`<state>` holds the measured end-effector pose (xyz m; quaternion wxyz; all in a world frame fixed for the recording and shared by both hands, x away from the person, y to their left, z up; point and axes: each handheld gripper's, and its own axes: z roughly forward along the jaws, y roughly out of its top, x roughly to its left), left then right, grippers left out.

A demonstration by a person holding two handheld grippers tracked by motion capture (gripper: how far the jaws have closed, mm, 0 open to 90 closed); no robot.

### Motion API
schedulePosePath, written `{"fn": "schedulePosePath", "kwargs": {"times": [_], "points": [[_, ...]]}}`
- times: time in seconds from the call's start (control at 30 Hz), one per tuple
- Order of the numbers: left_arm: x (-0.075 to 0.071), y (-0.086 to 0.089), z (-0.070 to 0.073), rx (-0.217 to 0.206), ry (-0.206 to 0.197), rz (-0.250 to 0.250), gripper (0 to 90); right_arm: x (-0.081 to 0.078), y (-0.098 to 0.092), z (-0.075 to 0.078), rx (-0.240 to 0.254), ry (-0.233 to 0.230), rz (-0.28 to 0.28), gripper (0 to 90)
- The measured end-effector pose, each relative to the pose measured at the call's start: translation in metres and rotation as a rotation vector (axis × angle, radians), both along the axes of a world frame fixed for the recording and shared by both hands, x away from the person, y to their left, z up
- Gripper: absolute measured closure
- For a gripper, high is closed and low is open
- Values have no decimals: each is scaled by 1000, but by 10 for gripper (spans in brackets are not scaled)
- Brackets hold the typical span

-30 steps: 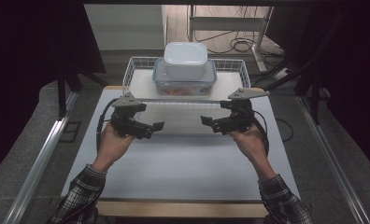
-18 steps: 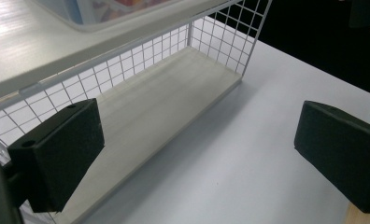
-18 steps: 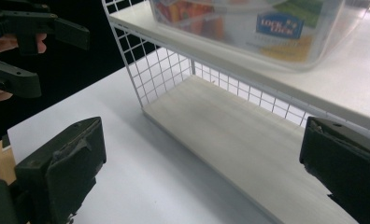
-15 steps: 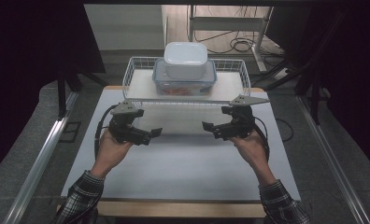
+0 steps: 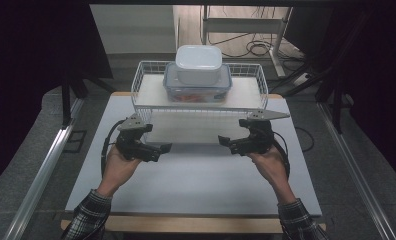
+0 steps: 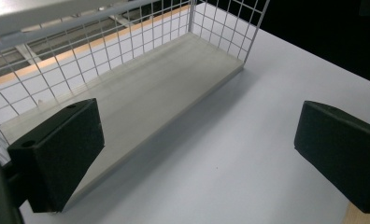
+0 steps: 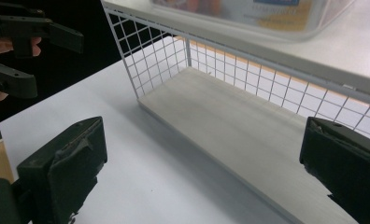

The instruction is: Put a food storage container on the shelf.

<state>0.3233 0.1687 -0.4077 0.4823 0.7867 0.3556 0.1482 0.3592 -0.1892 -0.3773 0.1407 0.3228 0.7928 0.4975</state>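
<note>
While both grippers hover | wire shelf (image 5: 146,102) white (two-tiered) | unheld

We see a white wire rack (image 5: 141,92) standing upright at upper centre of the high view, toward the far edge of the tabletop (image 5: 196,185). It has two tiers: a pale wooden lower board (image 6: 141,100) resting on the tabletop, bare, and an upper shelf (image 5: 246,94) ringed by a low mesh rim. Mesh walls close its back and ends; the near side is open. On the upper shelf, at frame centre, sits a clear lidded container (image 5: 172,90) with reddish contents, and stacked on its lid is a smaller white lidded box (image 5: 198,64), both level and closed.
</note>
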Motion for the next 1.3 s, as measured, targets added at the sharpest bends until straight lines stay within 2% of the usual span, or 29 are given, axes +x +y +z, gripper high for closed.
{"fn": "schedulePosePath", "kwargs": {"times": [0.4,0.53,0.8,1.3], "points": [[-11,3,-14,-13,0,3,15,-7,-4,-16,-6,16,-3,9],[-13,4,-17,-1,5,8,15,-9,-5,-18,-4,21,-6,9],[-18,5,-25,-5,11,10,16,-15,-10,-24,-11,23,-9,9],[-28,0,-43,21,25,8,17,-25,-20,-42,-28,48,-13,9]]}}
